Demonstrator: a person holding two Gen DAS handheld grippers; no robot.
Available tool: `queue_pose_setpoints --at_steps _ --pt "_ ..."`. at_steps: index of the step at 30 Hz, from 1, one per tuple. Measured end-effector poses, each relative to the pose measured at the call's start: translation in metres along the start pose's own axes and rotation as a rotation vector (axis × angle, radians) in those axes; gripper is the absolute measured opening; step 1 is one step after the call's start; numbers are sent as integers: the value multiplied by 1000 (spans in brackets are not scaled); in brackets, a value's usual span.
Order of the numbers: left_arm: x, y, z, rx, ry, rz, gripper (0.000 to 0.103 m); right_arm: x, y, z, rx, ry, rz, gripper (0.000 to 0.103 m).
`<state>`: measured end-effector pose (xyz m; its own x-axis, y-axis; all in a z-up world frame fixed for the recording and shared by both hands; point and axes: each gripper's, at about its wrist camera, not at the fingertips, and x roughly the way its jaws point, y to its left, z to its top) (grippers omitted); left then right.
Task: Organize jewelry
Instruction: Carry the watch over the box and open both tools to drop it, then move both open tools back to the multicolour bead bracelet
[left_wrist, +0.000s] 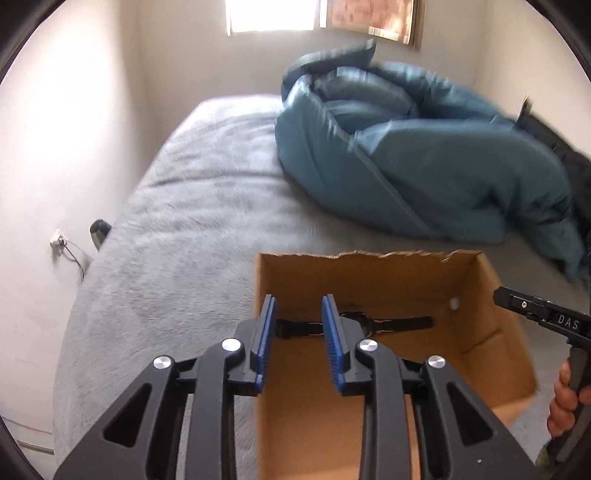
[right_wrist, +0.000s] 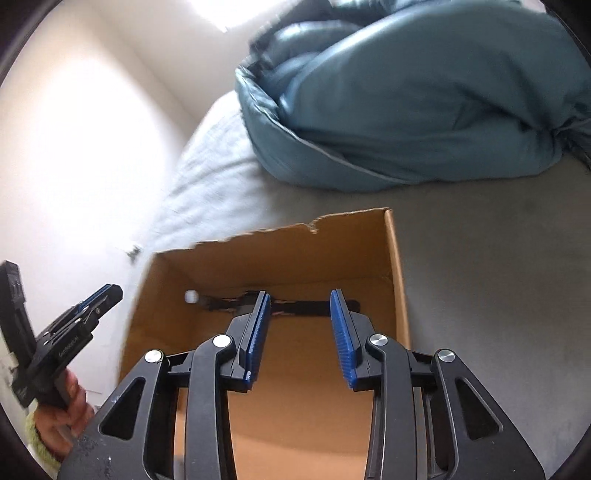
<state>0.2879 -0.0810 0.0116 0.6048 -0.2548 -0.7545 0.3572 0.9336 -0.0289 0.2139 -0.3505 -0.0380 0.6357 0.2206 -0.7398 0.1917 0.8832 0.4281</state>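
An open cardboard box (left_wrist: 369, 255) (right_wrist: 394, 258) with a torn far rim sits on the grey bed. A black wristwatch (left_wrist: 395, 323) (right_wrist: 310, 306) lies flat on its floor against the far wall. A small white bead (left_wrist: 453, 303) (right_wrist: 191, 296) rests beside one end of the strap. My left gripper (left_wrist: 298, 299) hovers over the box's left wall, open, with nothing between its blue pads. My right gripper (right_wrist: 300, 295) hangs above the box's inside, open and empty, the watch showing below between its fingers. Each gripper also shows at the edge of the other's view, held by a hand.
A bunched blue duvet (left_wrist: 424, 155) (right_wrist: 424, 96) lies on the bed behind the box. The grey bed cover (left_wrist: 192, 206) stretches left to a white wall with a socket and cable (left_wrist: 59, 242). A dark object (left_wrist: 99, 230) sits at the bed's left edge.
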Motion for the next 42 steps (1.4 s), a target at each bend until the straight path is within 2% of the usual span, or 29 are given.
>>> queue_pose_setpoints --at_steps 2,4,8,10,12,15,17,21,25,29,32,33,35,36,38,42 --pt "-38 16 -14 -28 -69 -12 33 -33 2 -18 -19 -59 53 34" --pt "-68 32 -31 -63 -114 -12 34 -59 7 -40 -40 -99 93 35" --pt "-101 57 -81 -120 -134 -11 35 -87 20 -93 -84 -127 176 37" --pt "-101 63 -116 -140 -108 -2 35 -82 29 -123 -107 -101 189 40" --pt "-88 62 -148 -155 -53 -27 35 -60 35 -156 -104 -43 183 40" --pt "-63 51 -185 -129 26 -35 35 -23 40 -184 -70 63 204 41" --pt "-42 42 -202 -118 70 -47 35 5 50 -196 -90 110 191 41" --pt "-11 39 -209 -130 120 -45 35 42 64 -198 -121 168 155 41" --pt "11 41 -203 -159 138 -55 35 58 88 -202 -259 166 99 41" --pt "23 30 -198 -93 149 -21 35 74 106 -207 -407 159 7 41" --pt "25 24 -199 -50 143 8 34 89 104 -208 -435 191 -27 33" --pt "25 21 -200 -35 138 22 32 91 103 -207 -438 195 -28 29" --pt "25 19 -203 -3 133 57 21 92 102 -206 -432 207 -19 16" --pt "26 18 -203 10 133 68 20 92 100 -204 -417 212 -7 8" --pt "24 15 -208 27 123 81 10 89 94 -201 -375 210 19 8" --pt "19 11 -214 50 120 85 1 81 72 -190 -241 198 80 8"
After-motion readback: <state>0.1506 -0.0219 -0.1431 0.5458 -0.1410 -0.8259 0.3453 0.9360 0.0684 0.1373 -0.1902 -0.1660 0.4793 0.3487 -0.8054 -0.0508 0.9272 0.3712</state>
